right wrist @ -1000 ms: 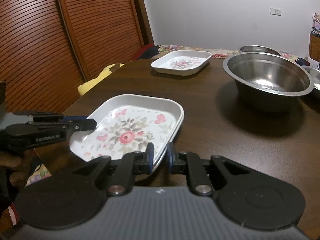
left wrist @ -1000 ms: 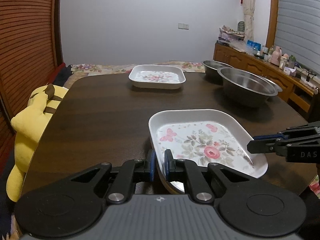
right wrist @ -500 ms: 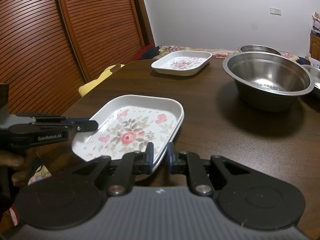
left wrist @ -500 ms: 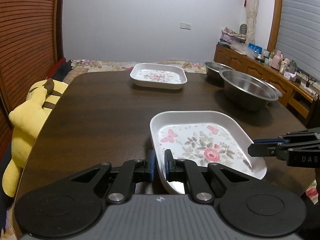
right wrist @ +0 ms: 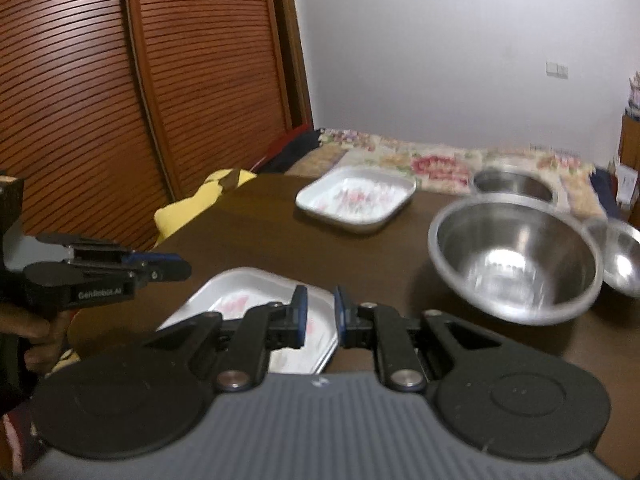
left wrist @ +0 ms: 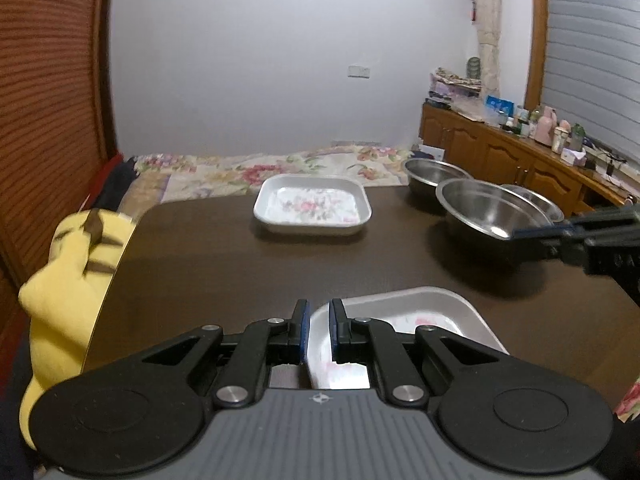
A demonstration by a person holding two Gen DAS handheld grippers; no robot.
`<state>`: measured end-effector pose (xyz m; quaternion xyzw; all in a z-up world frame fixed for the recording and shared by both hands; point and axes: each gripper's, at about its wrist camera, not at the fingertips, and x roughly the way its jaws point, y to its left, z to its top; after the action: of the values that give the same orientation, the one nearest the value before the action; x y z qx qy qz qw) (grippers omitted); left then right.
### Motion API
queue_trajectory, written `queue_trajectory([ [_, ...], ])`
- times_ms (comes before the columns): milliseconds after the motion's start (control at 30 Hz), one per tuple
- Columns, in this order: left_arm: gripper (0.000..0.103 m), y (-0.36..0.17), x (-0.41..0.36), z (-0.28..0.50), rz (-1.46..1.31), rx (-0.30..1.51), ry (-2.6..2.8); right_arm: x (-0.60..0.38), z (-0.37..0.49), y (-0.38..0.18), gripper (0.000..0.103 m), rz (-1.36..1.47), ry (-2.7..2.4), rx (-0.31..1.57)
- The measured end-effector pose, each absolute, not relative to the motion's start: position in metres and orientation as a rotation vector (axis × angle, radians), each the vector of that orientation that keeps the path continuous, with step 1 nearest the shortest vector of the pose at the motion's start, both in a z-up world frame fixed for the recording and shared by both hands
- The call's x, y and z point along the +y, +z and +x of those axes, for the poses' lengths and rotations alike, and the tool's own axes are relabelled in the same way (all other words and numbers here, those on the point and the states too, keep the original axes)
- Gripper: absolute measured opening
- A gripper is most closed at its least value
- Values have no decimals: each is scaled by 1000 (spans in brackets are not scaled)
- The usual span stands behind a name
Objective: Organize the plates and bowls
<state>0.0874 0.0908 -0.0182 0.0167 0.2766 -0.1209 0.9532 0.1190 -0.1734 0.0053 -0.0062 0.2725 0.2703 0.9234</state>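
Evidently the step in hand is carrying the near floral plate (left wrist: 424, 312) with both grippers, probably toward the far floral plate (left wrist: 312, 205) so the two can be stacked. To do it well, both hands should travel at the same pace and height so the plate keeps level, and the grip should hold until the plate sits squarely on its twin.

Taking the far floral plate as landmark and going left to right: a yellow plush toy (left wrist: 68, 280) sits well to its left, off the edge of the dark table (left wrist: 208, 256). Nearer than the landmark, the left gripper (left wrist: 319, 332) is clamped on the near plate's left rim, jaws almost together with the thin rim between the pads. That plate lies close to the camera and looks raised off the table, though the blur leaves this uncertain. To the right of the landmark stand three steel bowls, the largest bowl (right wrist: 516, 256) nearest. The right gripper (right wrist: 319, 316) is likewise pinched nearly closed on the same plate's right rim, nearer than the landmark.
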Motion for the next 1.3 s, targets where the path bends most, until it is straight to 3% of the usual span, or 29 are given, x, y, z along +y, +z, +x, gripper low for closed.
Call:
queue_trajectory([
  [200,11,-7,91,124,57,549,-254,-158,156,19,16,-58,563,539],
  [533,25,18,97,182,80,530,-274,-143,228,28,17,-13,551,637],
  [600,26,16,100,196,79,537,-271,-140,245,25,38,-3,539,670],
  [633,26,15,102,202,78,544,-270,-140,253,23,41,1,531,684],
  [1300,22,-37,124,305,20,700,-285,-123,339,-21,38,-65,481,926],
])
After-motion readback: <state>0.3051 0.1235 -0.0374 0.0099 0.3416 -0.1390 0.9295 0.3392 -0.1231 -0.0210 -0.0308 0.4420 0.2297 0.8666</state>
